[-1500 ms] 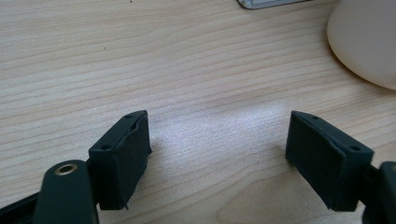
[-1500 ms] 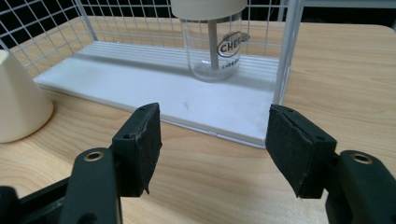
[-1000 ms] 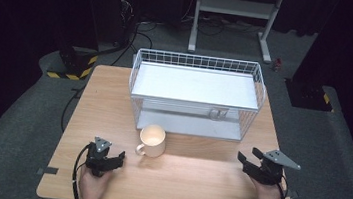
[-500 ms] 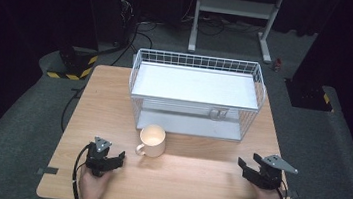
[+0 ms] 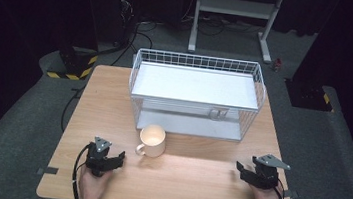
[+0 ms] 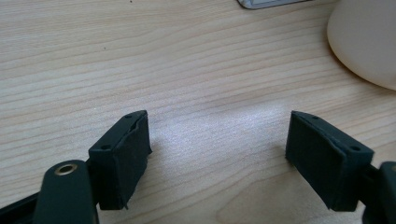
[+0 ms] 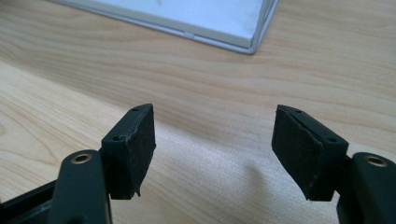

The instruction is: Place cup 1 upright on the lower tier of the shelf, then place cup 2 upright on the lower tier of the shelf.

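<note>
Both hand-held grippers rest low on the near edge of the table, well apart; the left gripper (image 5: pixel 118 159) has its jaws spread with bare wood between them, and the right gripper (image 5: pixel 240 170) has just been opening its jaws, nothing between them either. Under it all, the light wooden table (image 5: pixel 189 186) sits on a grey floor; toward its far side stands the white wire basket with a white shelf (image 5: pixel 196 85); in front of that basket, the cream ceramic mug with a handle (image 5: pixel 152 140) stands upright, just beside the left gripper and well apart from the right one; its pale wall shows in the left gripper view (image 6: pixel 364 42).
</note>
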